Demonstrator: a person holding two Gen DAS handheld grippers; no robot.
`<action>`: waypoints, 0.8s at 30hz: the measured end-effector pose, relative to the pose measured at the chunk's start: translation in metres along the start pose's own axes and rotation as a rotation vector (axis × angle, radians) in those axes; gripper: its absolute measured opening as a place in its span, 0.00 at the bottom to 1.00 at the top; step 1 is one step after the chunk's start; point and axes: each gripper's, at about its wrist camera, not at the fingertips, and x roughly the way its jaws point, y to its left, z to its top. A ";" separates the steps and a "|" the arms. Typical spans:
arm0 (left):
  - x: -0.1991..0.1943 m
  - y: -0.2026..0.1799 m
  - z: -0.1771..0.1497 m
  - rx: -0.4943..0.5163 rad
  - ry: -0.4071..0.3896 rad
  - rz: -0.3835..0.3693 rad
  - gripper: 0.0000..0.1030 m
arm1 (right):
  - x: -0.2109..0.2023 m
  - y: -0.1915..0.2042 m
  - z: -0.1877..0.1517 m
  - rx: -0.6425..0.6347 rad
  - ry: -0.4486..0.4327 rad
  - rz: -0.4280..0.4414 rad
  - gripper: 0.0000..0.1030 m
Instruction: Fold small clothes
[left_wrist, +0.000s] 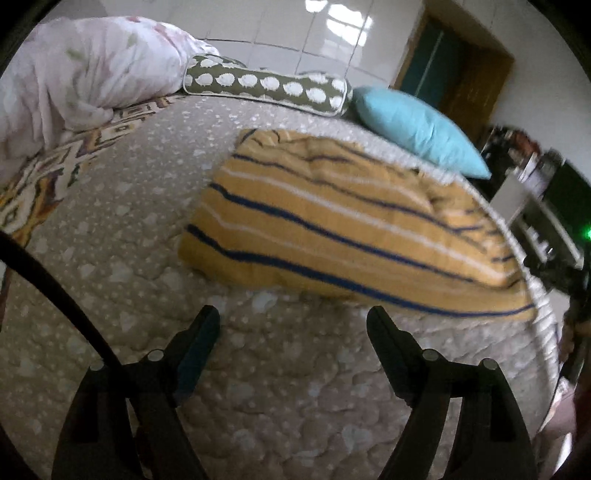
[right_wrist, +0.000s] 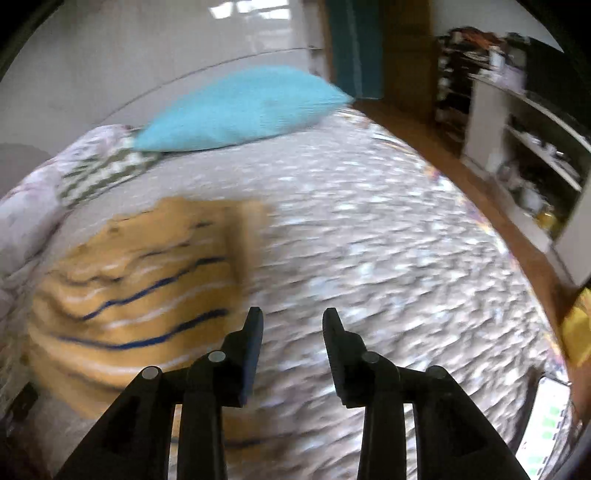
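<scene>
Lying folded into a rough rectangle, the mustard-yellow knitted garment with navy and white stripes (left_wrist: 332, 225) is resting on the grey quilted bed (left_wrist: 129, 229) near its right edge, below the turquoise pillow (left_wrist: 417, 125). Both the left gripper (left_wrist: 293, 325) and the right gripper (right_wrist: 293, 326) are hovering over bare quilt with fingers released, grasping nothing. Judging by this, the garment's fold is looking nearly finished, perhaps needing only tidying.

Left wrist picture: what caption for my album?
Open left gripper over the bed, near a folded yellow striped garment.
</scene>
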 end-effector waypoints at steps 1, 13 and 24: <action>0.002 -0.002 0.000 0.010 0.009 0.002 0.84 | 0.006 -0.009 0.001 0.008 0.005 -0.016 0.35; 0.011 -0.012 -0.001 0.063 0.041 0.054 0.88 | 0.079 -0.019 0.028 -0.074 0.045 -0.103 1.00; 0.013 -0.014 -0.002 0.072 0.047 0.065 0.89 | 0.075 -0.022 0.025 -0.067 0.046 -0.100 1.00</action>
